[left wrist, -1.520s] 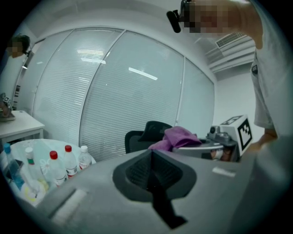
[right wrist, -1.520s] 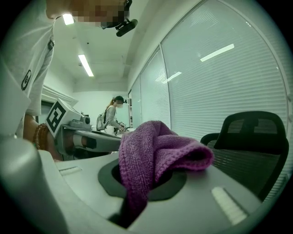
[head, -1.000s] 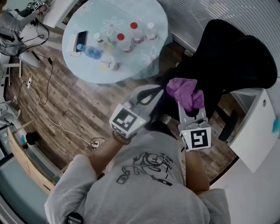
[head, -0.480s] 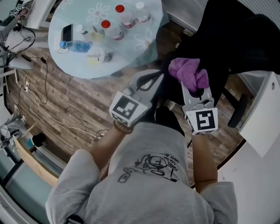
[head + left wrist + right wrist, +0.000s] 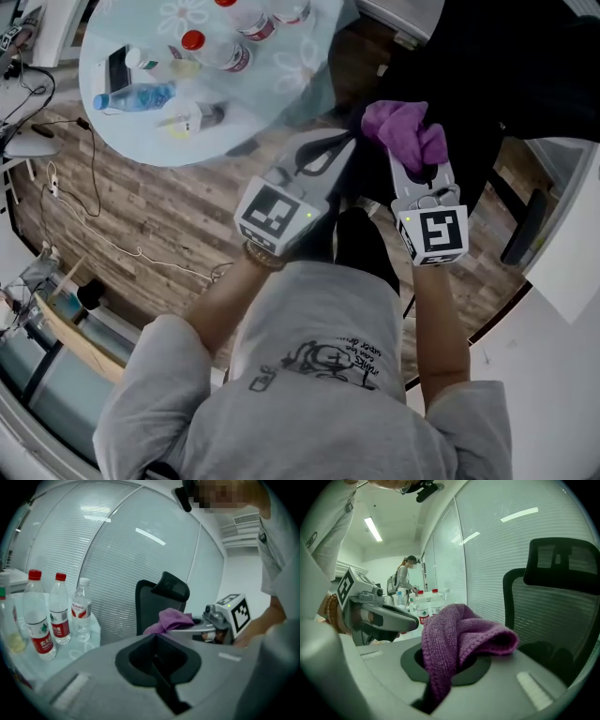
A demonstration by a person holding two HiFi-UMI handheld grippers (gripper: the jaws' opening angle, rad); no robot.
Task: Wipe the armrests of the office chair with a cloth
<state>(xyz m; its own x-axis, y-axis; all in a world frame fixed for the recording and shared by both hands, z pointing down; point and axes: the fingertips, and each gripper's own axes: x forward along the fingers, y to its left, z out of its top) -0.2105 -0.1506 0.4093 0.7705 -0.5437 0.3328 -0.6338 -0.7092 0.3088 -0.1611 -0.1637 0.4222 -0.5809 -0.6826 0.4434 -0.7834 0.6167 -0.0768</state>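
A purple cloth (image 5: pixel 405 131) is bunched in my right gripper (image 5: pixel 417 159), which is shut on it; in the right gripper view the cloth (image 5: pixel 459 634) spills over the jaws. The black office chair (image 5: pixel 511 66) stands just beyond the cloth, with its mesh back and headrest (image 5: pixel 555 602) showing to the right. I cannot tell whether the cloth touches the chair. My left gripper (image 5: pixel 319 159) hovers beside the right one, shut with nothing in it. From the left gripper view, the chair (image 5: pixel 154 599) and the cloth (image 5: pixel 171 620) lie ahead of the left gripper (image 5: pixel 157 641).
A round glass table (image 5: pixel 281 84) at upper left holds several water bottles (image 5: pixel 202 47) and a phone (image 5: pixel 117 67). Cables (image 5: pixel 89 220) trail over the wood floor. A white cabinet (image 5: pixel 572 272) stands at right. A person (image 5: pixel 401 581) stands far behind the table.
The head view has shifted, so the table slid toward the upper left. Both grippers have moved slightly closer to the chair. The cloth stays in the right gripper.
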